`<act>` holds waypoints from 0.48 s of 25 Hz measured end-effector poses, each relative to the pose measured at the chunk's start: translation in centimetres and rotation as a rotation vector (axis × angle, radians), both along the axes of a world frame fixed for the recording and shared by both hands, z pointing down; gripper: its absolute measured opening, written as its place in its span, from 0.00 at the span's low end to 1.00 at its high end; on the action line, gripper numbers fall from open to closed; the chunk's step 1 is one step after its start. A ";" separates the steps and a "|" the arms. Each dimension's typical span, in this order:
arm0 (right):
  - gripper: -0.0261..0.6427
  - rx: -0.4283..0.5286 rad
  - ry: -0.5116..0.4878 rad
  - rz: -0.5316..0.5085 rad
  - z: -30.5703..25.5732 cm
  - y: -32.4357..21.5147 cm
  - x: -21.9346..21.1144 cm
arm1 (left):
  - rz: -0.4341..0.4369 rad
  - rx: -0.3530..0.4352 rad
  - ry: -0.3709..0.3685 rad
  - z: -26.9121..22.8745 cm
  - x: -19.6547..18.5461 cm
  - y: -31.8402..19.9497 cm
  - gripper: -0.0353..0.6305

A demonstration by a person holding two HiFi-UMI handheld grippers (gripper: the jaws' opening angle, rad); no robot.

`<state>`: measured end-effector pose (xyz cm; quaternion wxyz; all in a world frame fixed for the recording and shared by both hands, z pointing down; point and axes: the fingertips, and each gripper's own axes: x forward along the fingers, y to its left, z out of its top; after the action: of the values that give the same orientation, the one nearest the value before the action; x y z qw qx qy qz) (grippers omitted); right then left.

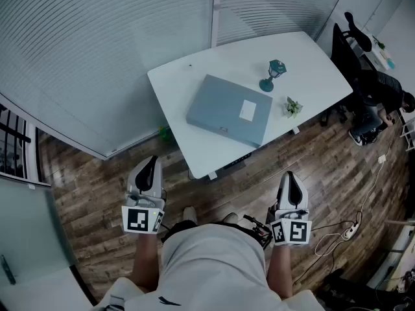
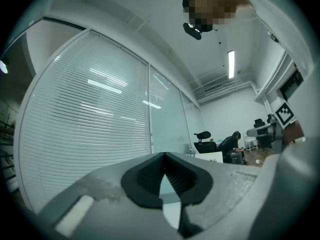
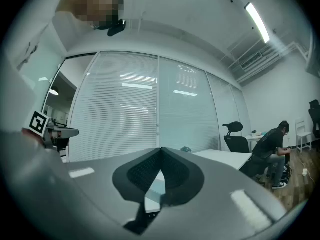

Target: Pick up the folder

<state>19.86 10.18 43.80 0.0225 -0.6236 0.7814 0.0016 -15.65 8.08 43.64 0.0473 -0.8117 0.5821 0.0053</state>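
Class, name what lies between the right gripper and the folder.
In the head view, only bare wooden floor and then a strip of bare white table separate the right gripper from the folder; nothing stands in that stretch.

The person wears a pale grey short-sleeved shirt (image 1: 214,264) with a small dark logo on it, and light shoes (image 1: 189,214). The left gripper (image 1: 150,161) and right gripper (image 1: 292,175) have whitish bodies with black ribbed jaw pads, each bearing a cube (image 1: 142,220) of black-and-white square markers
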 end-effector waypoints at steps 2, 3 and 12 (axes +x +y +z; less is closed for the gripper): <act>0.04 0.001 0.003 -0.001 -0.1 0.1 0.1 | 0.009 0.013 -0.017 -0.2 0.2 0.1 0.06; 0.04 0.001 0.005 -0.002 -0.2 0.1 0.1 | 0.012 0.016 -0.022 -0.2 0.3 0.2 0.06; 0.04 -0.004 0.008 -0.017 0.2 0.2 -0.1 | 0.019 0.002 -0.020 0.5 0.6 0.2 0.06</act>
<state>19.72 10.36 44.00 0.0183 -0.6169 0.7868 0.0024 -15.10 8.28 44.16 0.0538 -0.8171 0.5740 -0.0018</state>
